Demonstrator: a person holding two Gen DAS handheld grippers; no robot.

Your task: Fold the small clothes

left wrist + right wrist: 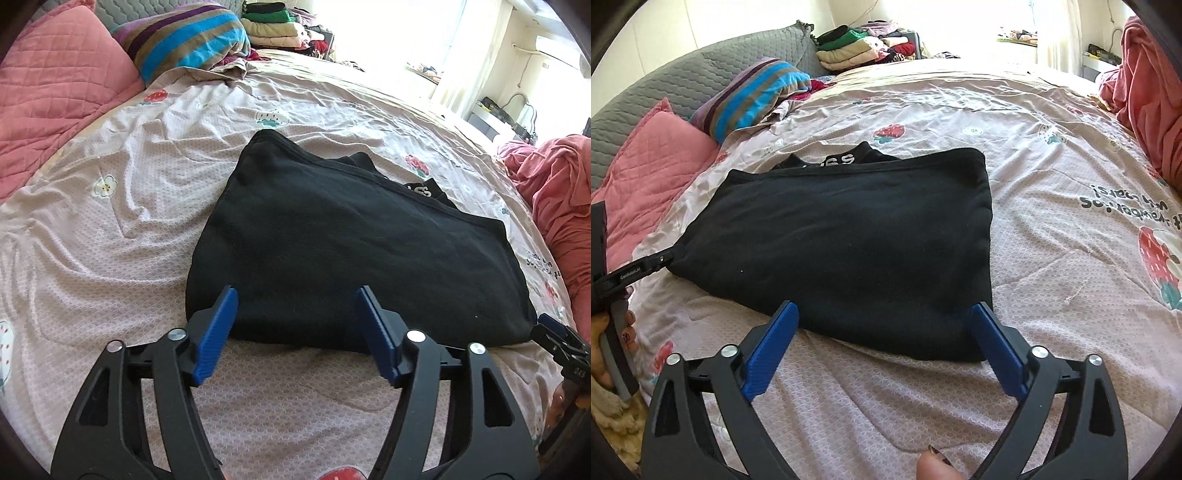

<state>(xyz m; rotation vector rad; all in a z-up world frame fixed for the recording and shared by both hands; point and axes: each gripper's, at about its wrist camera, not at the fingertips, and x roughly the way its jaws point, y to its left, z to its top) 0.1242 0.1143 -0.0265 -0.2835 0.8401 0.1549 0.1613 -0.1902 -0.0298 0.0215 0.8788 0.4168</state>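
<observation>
A black garment (351, 240) lies folded into a flat block on the bedsheet (129, 229), with a lettered waistband peeking out at its far edge. My left gripper (297, 295) hovers at its near edge, jaws open, blue pads apart and pressing on nothing. In the right wrist view the same black garment (849, 229) sits in the middle. My right gripper (886, 308) stands wide open over its near right corner, not gripping cloth. The left gripper's tip (653, 266) shows beside the garment's left corner. The right gripper's tip (554, 332) shows at the garment's right corner.
A pink quilted pillow (55, 92) and a striped blanket (184, 40) lie at the far left. A pile of folded clothes (864, 46) sits at the far end. Pink cloth (1145, 92) is bunched at the right. Wrinkled sheet surrounds the garment.
</observation>
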